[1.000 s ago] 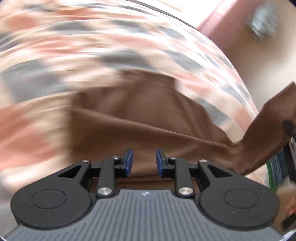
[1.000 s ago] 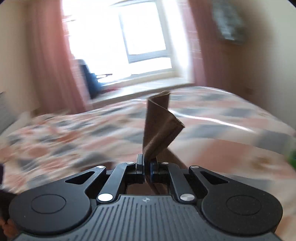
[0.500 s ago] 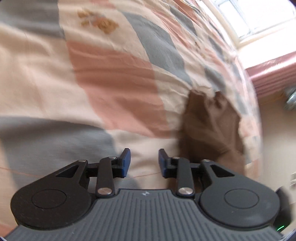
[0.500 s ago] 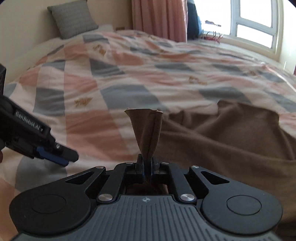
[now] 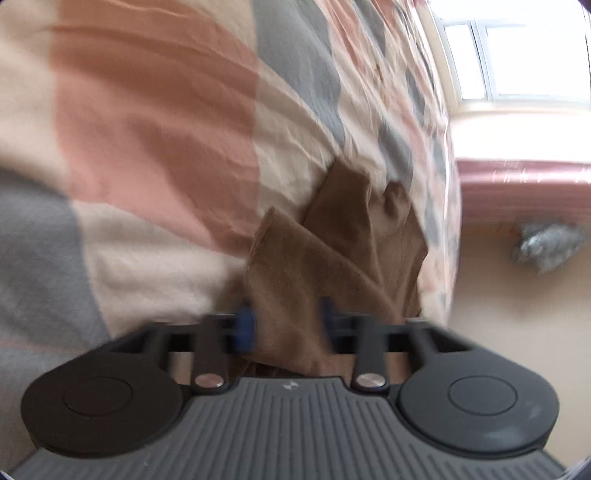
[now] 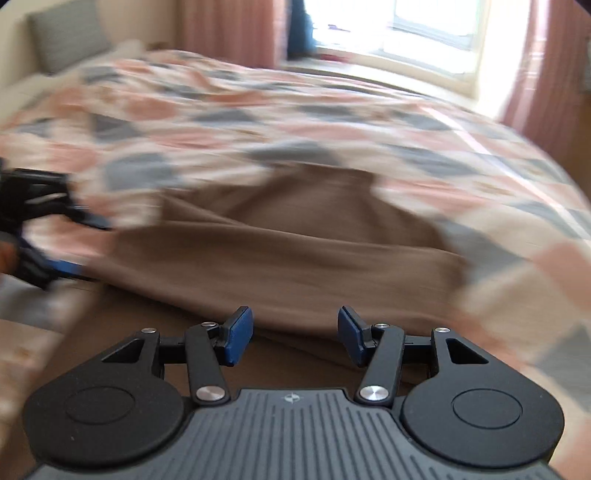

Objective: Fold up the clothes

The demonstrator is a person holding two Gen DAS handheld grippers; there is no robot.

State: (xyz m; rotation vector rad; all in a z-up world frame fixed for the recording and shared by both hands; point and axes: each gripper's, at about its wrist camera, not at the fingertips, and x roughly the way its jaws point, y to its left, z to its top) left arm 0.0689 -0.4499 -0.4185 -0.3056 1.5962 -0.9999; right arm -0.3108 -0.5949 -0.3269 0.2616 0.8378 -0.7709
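Observation:
A brown garment [image 5: 332,258] lies crumpled on the patchwork bedspread [image 5: 147,129]. My left gripper [image 5: 286,321] is low over its near fold, jaws closing, with a flap of the brown cloth filling the gap between the blurred blue pads. In the right wrist view the same garment [image 6: 280,243] spreads wide across the bedspread [image 6: 258,122]. My right gripper [image 6: 295,332] hovers at its near edge, jaws opening, nothing between the pads. The left gripper [image 6: 85,243] shows as a dark blur at the garment's left end.
A grey pillow [image 6: 66,40] leans at the head of the bed, far left. A bright window [image 6: 436,29] and pink curtains [image 6: 535,74] stand behind. The bed's edge drops to beige floor [image 5: 517,332], where a grey bundle [image 5: 546,247] lies.
My right gripper let go of the brown cloth corner and its jaws spread wide. My left gripper came down onto the garment, so cloth now sits between its pads.

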